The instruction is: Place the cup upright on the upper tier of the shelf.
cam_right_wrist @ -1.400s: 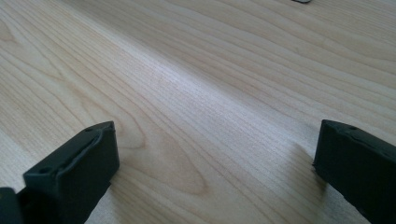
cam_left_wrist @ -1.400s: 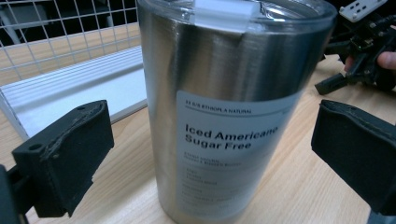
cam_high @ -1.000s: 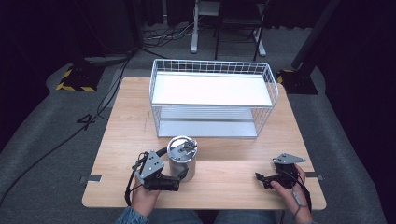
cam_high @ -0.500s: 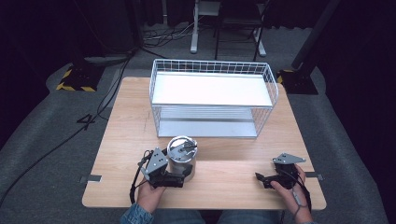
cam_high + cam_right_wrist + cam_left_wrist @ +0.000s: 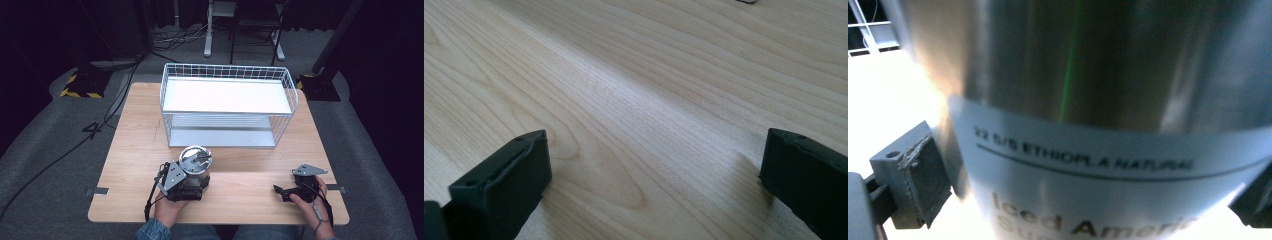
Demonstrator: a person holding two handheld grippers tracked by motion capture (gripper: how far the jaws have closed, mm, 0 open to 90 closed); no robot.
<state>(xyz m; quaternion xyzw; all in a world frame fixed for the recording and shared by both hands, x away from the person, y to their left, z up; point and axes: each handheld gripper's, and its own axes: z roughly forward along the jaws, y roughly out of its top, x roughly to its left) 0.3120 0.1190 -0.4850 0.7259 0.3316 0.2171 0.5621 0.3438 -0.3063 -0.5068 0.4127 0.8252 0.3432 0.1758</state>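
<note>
near the front edge of the worktop (image 5: 125, 150), left of centre, the left tongs (image 5: 192, 186) have their jaws on either side of the steel canister (image 5: 195, 167). in the left gripper view one pad (image 5: 923, 180) sits just at the canister's labelled wall (image 5: 1108, 125); i cannot tell whether it is truly clamped. the canister stands upright on the wood, so the grasp looks about made and any lift and placing are left to do. toward the front right corner the right tongs (image 5: 284, 191) rest low over bare wood, jaws wide apart and empty. farther back, the white wire rack (image 5: 227, 107) stands across the middle, its front wall directly beyond the canister. the canister would have to clear that wall.
</note>
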